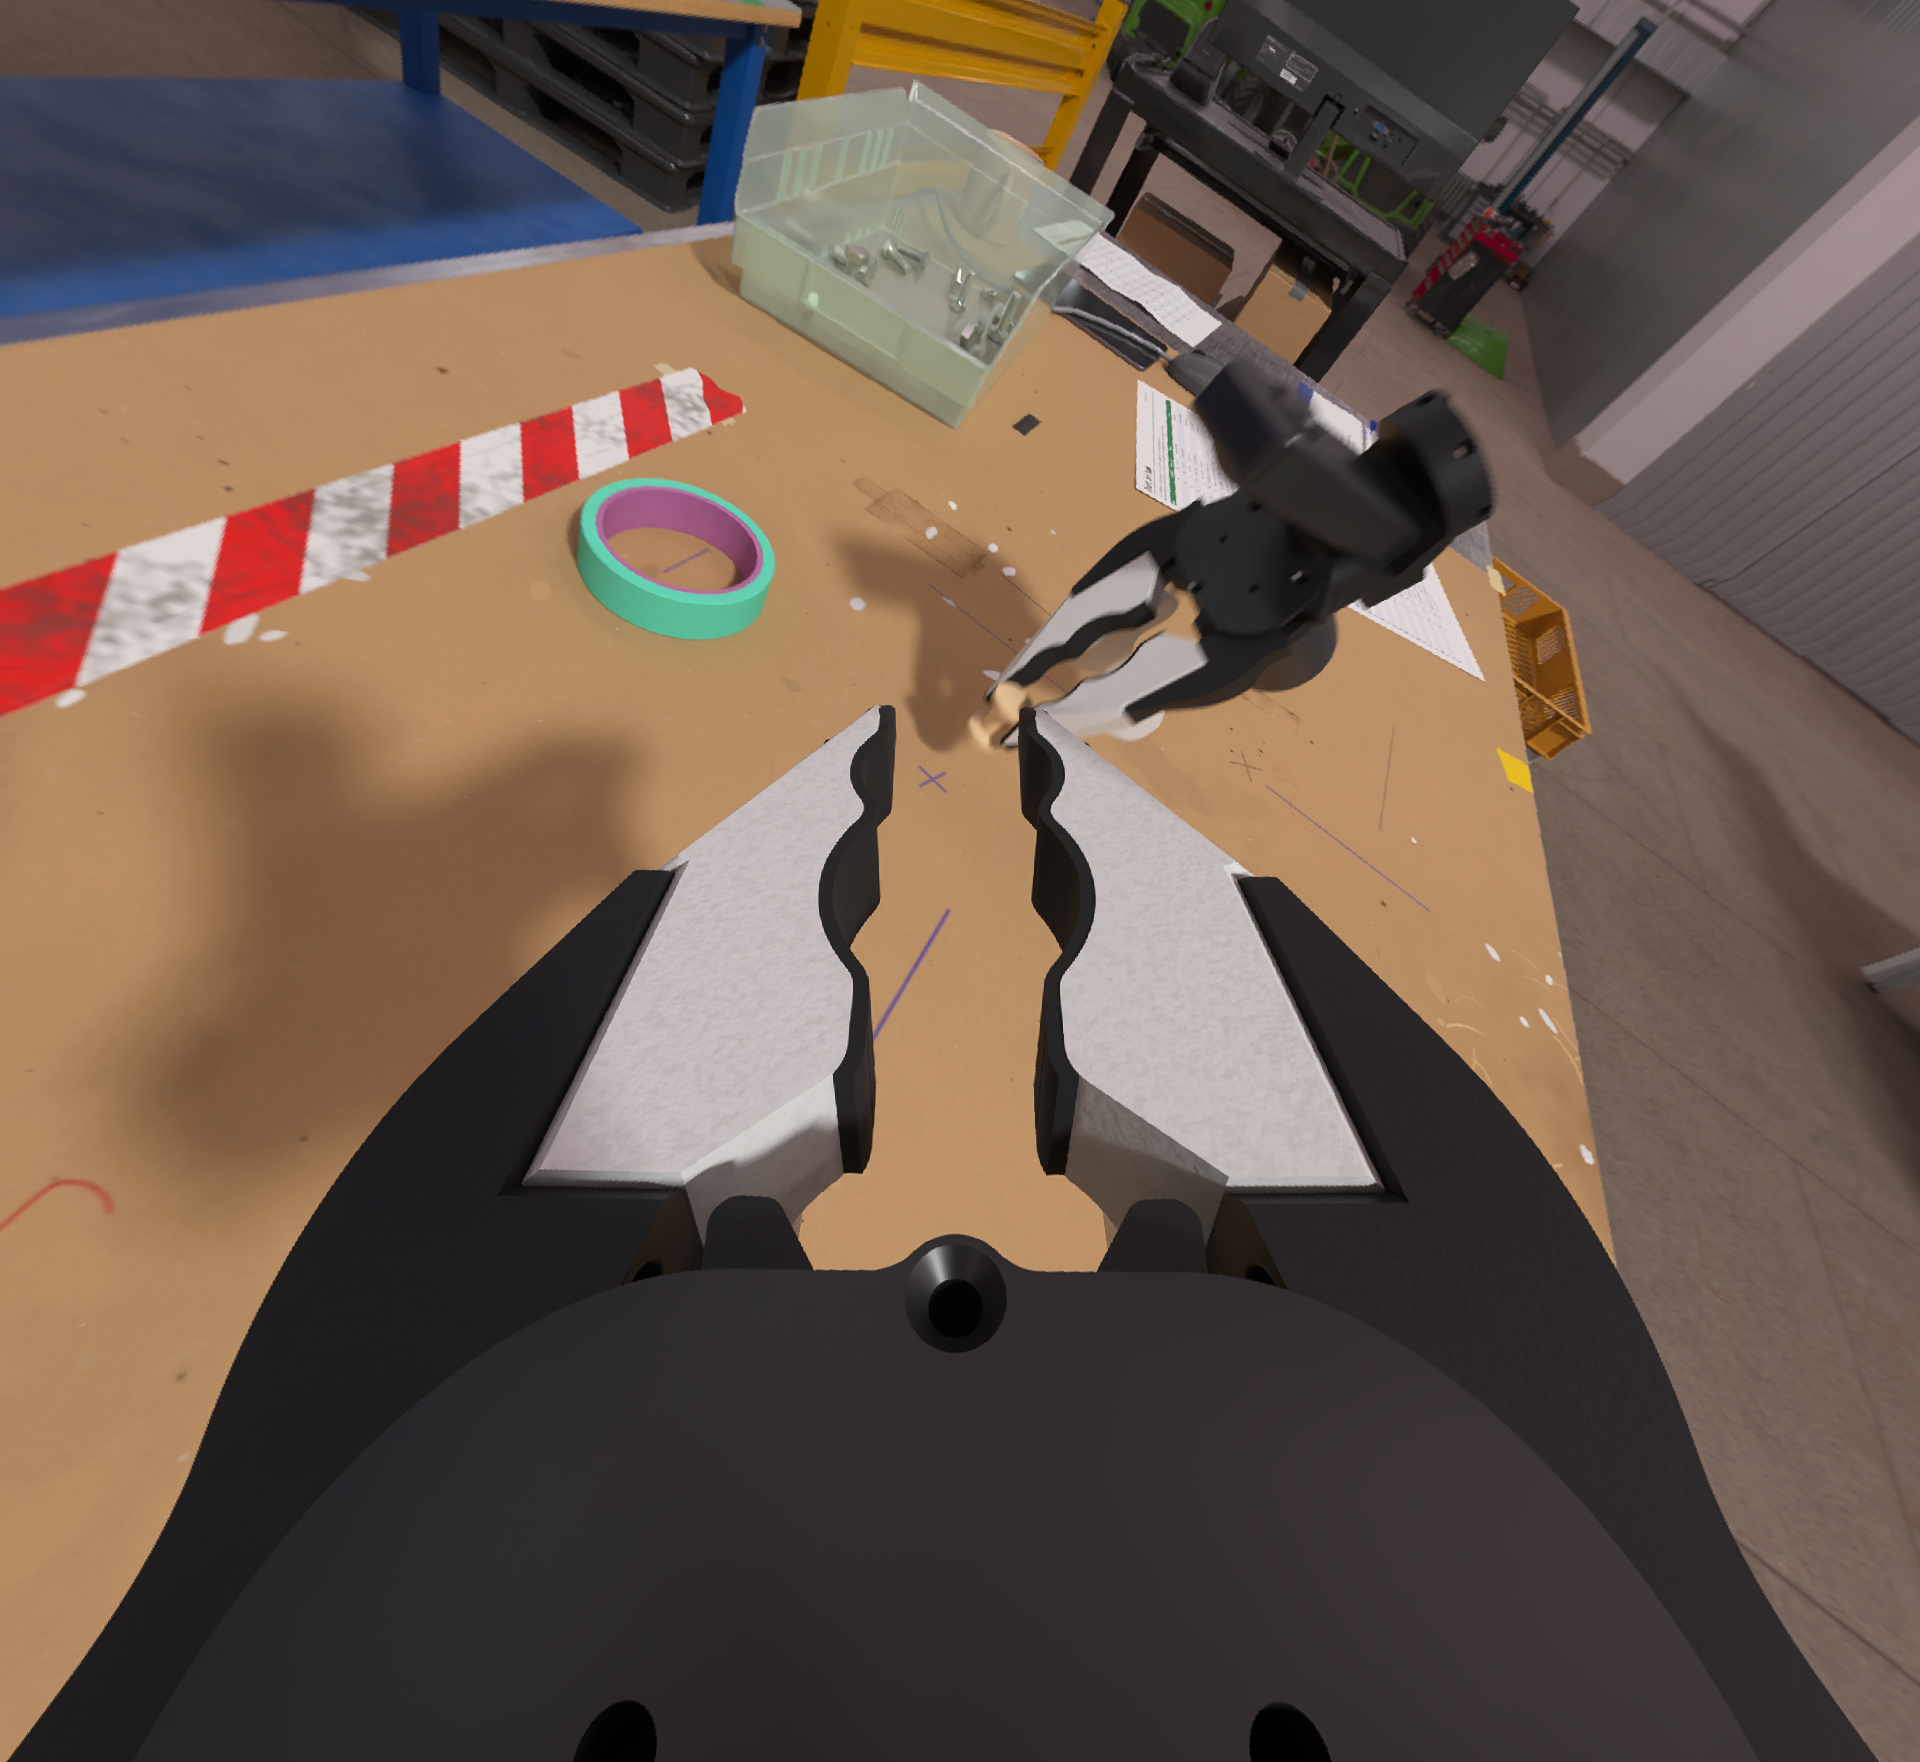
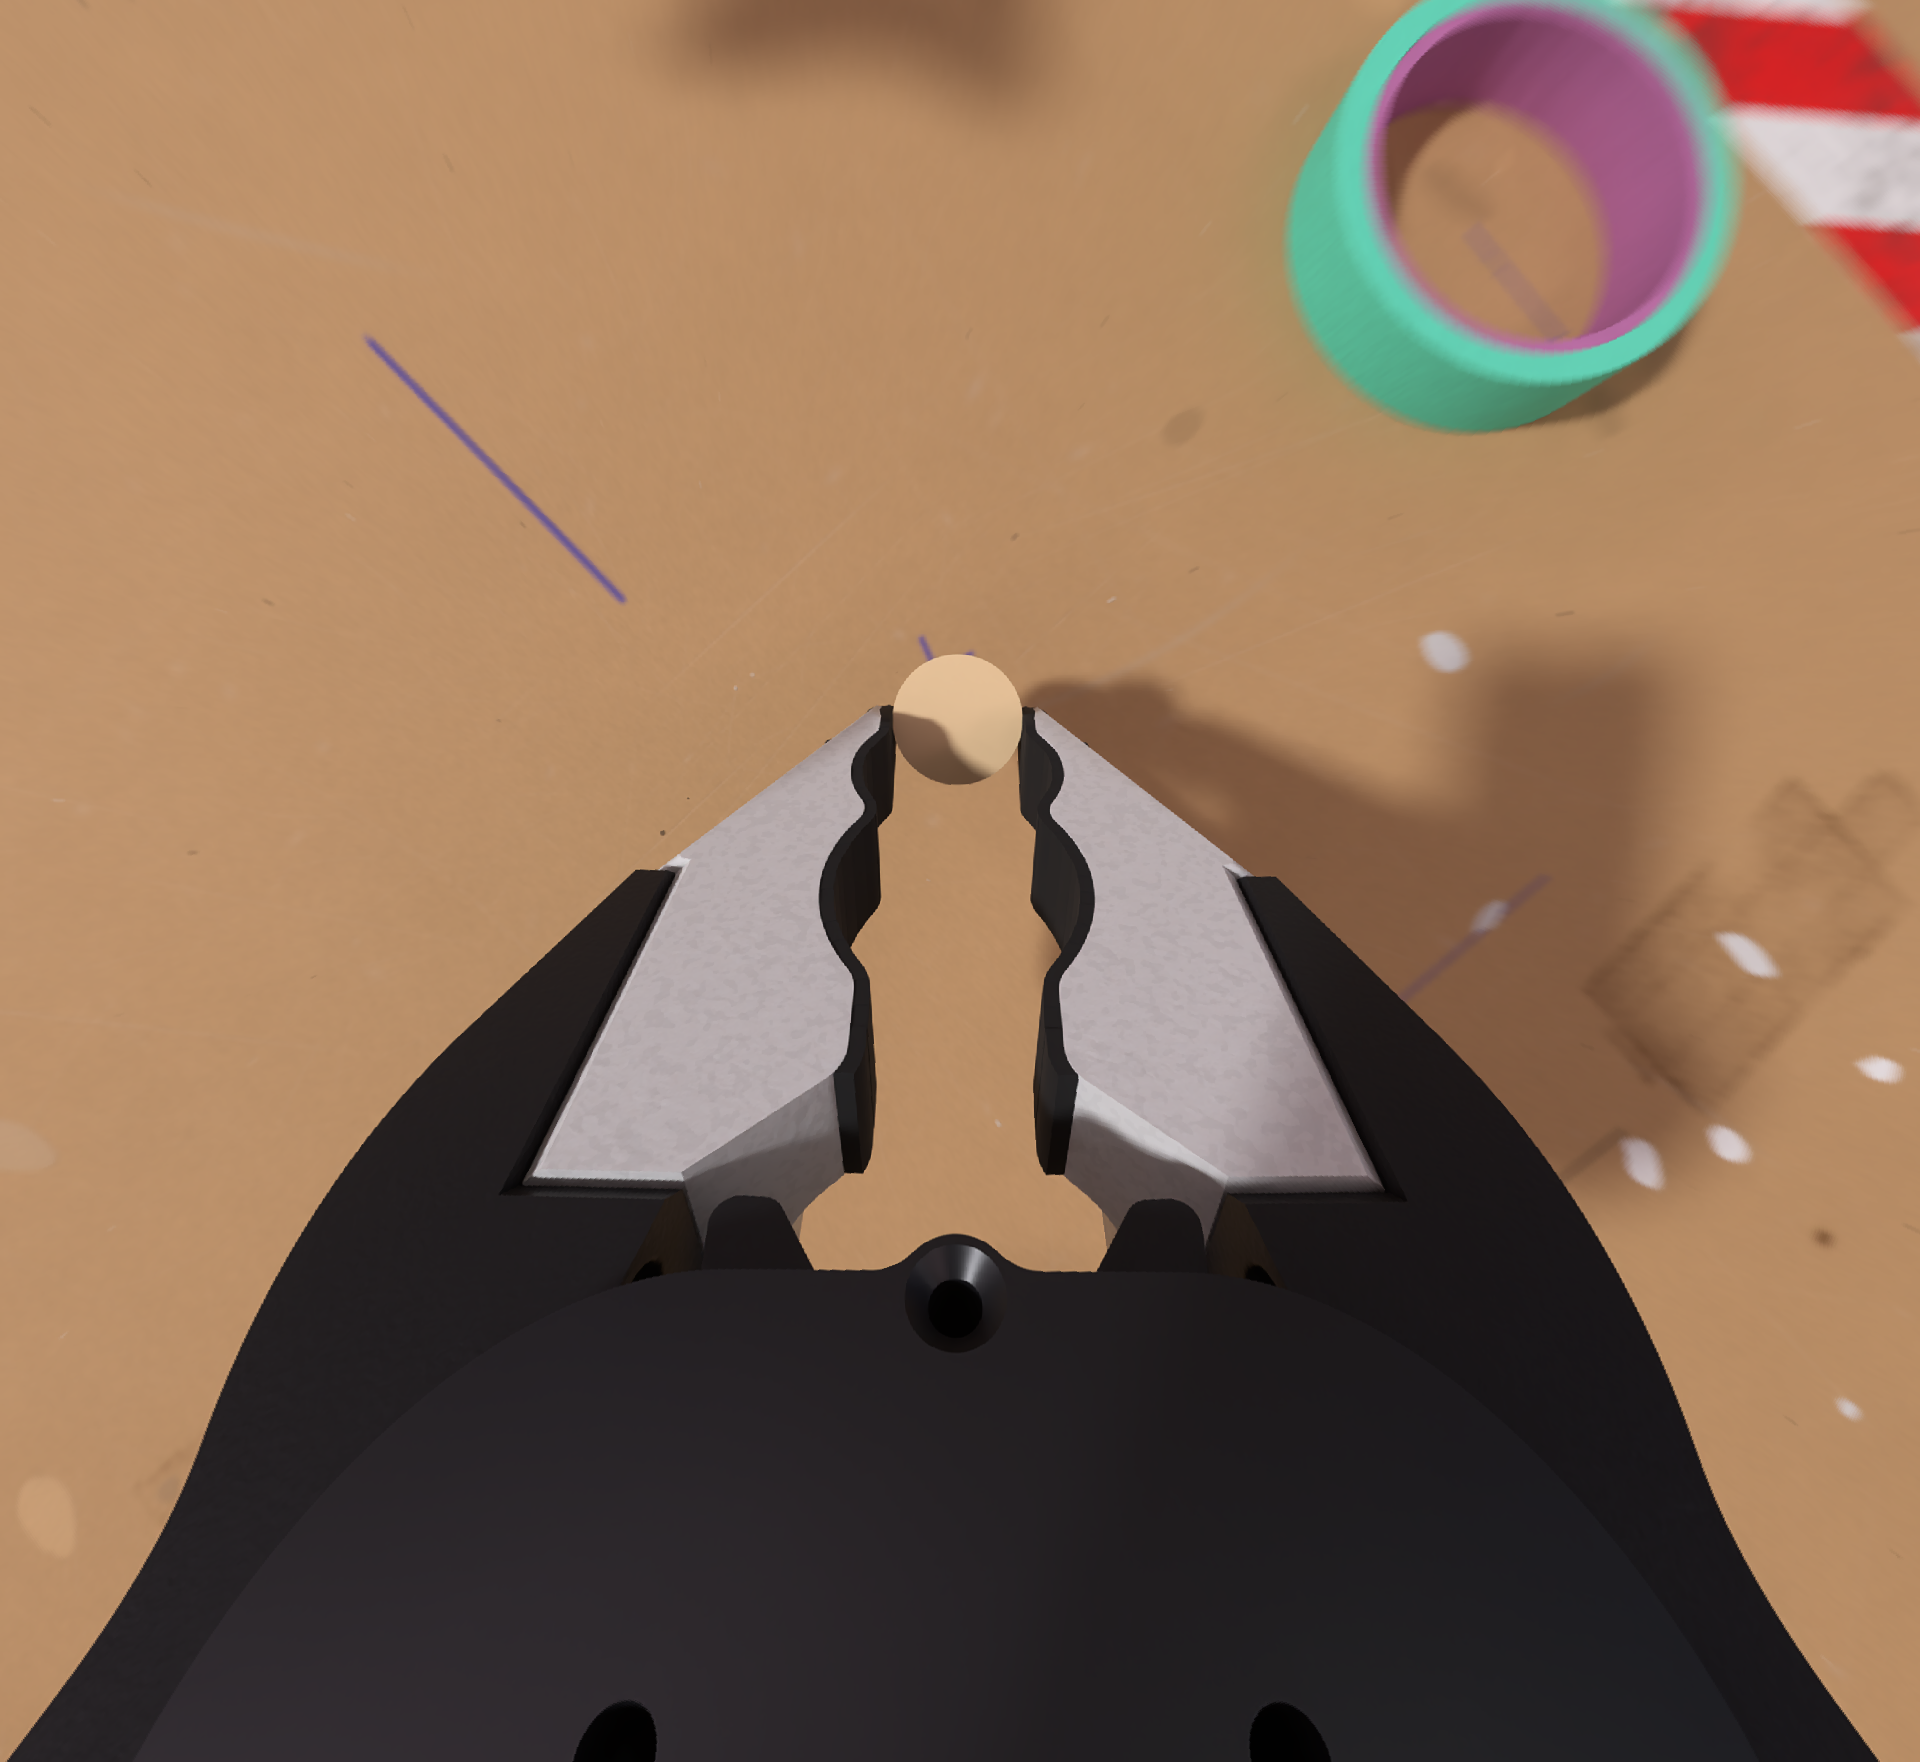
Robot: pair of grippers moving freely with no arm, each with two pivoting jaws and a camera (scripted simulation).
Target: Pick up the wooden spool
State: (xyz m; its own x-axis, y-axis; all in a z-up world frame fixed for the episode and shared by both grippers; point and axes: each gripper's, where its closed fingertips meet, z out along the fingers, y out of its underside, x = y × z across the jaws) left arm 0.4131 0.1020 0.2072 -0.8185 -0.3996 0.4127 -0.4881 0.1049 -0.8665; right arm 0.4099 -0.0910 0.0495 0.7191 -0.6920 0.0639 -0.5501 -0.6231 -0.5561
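The wooden spool (image 2: 957, 720) is a small pale round piece. It sits pinched between the tips of my right gripper (image 2: 957, 725), whose jaws touch it on both sides. In the left wrist view the right gripper (image 1: 1003, 710) points down and left, slightly above the brown table (image 1: 416, 881), with the spool (image 1: 982, 727) at its tips and a shadow beneath. My left gripper (image 1: 956, 725) is open and empty, its tips close to the right gripper's tips.
A green tape roll with a purple core (image 1: 675, 559) (image 2: 1507, 195) lies left of the grippers. A red-and-white striped tape strip (image 1: 364, 517) runs across the table. A clear bin of metal parts (image 1: 904, 247) stands at the back, with papers (image 1: 1174, 455) to its right.
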